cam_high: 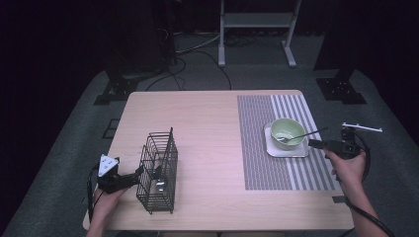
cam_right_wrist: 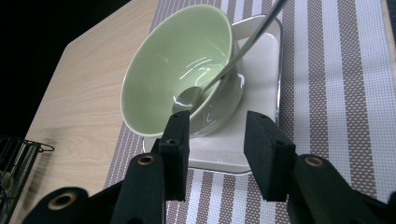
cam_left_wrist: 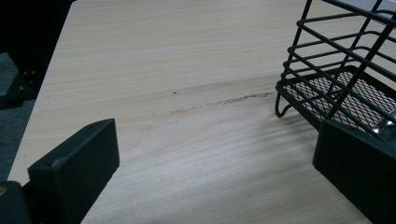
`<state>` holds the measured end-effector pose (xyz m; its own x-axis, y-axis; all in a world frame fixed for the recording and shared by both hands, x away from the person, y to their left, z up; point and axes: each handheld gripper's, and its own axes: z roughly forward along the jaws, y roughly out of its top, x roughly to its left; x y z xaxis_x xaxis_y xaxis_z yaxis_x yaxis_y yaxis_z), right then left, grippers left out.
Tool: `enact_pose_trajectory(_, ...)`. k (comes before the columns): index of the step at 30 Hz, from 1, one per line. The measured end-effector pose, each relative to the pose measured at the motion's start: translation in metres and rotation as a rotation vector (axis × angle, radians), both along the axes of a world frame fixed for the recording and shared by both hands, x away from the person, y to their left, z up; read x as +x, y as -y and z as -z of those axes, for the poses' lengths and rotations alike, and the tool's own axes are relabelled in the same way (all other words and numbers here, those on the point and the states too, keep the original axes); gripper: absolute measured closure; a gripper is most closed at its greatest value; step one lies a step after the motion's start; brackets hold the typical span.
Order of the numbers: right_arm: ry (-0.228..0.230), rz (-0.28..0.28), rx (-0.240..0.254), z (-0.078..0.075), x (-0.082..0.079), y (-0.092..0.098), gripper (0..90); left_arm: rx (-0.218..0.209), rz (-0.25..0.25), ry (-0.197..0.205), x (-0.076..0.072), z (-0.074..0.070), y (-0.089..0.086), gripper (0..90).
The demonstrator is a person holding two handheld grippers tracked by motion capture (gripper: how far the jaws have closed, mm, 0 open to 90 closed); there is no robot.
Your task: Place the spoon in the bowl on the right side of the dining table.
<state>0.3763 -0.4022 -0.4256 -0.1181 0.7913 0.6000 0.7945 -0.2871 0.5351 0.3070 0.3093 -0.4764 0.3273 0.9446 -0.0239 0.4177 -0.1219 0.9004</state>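
A pale green bowl stands on a white square plate on the striped placemat. A metal spoon lies in the bowl with its handle out over the right rim. My right gripper is open just off the plate's right edge, pointing at the bowl, with nothing between the jaws. A black wire basket stands front left with something shiny on its mesh floor. My left gripper is wide open at the basket's left side.
The wooden table has bare room between basket and placemat. A white bracket sits just past the table's right edge. The legs of a white stand and some cables are on the floor behind the table.
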Motion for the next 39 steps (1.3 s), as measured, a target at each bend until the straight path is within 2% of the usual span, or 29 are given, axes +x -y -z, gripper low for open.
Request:
enact_pose_trajectory(9, -0.003, -0.027, -0.018, 0.009, -0.004, -0.005, 58.0, 0.000, 0.000, 0.000, 0.000, 0.000, 0.000, 0.0)
enact_pose_trajectory(39, 0.005, -0.099, -0.034, 0.017, -0.014, -0.027, 53.6, 0.000, 0.000, 0.000, 0.000, 0.000, 0.000, 0.0)
